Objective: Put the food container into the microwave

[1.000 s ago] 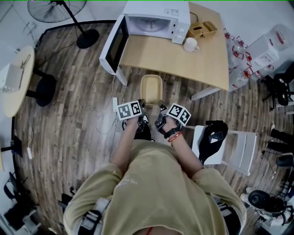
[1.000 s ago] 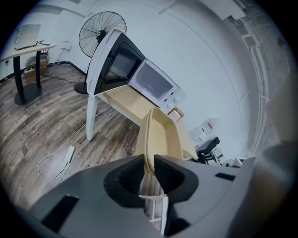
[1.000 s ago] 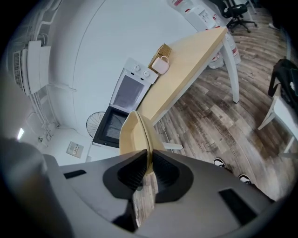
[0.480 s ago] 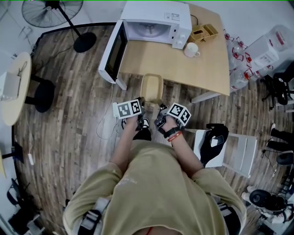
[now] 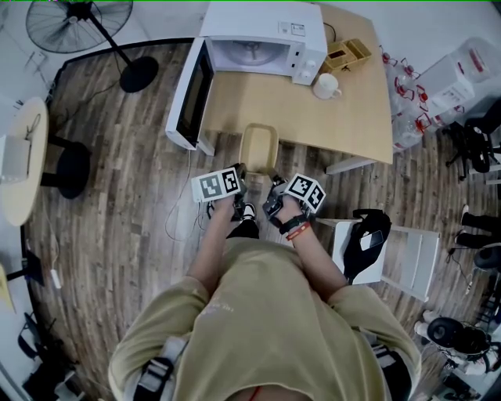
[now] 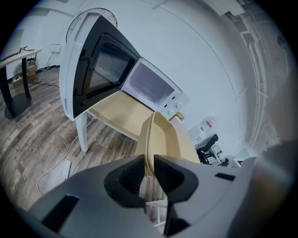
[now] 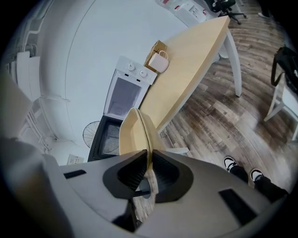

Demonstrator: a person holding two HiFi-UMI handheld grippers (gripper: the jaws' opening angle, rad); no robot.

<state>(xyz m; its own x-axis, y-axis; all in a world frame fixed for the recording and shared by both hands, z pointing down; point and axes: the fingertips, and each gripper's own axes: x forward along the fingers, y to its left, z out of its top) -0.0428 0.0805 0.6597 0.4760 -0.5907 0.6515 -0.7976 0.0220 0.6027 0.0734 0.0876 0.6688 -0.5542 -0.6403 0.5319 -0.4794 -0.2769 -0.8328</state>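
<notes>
Fingers [image 6: 125,180] of the left gripper [image 5: 243,176] and right gripper [image 5: 273,186] pinch shut on the food container [image 5: 259,147] at its near rim; its long axis points ahead over the desk [image 5: 344,110] edge, with the open microwave [image 5: 258,48] forward, slightly left, nearer the left gripper

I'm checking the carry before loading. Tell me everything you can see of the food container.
The pale cream, plastic-looking rectangular food container has rounded corners, a raised rim and an open top; it looks empty. It is held about level in the air, at the near edge of the light wooden table, short of the white microwave with its door open. The left tool and right tool each clamp its rim at the near end; nothing else touches it.
</notes>
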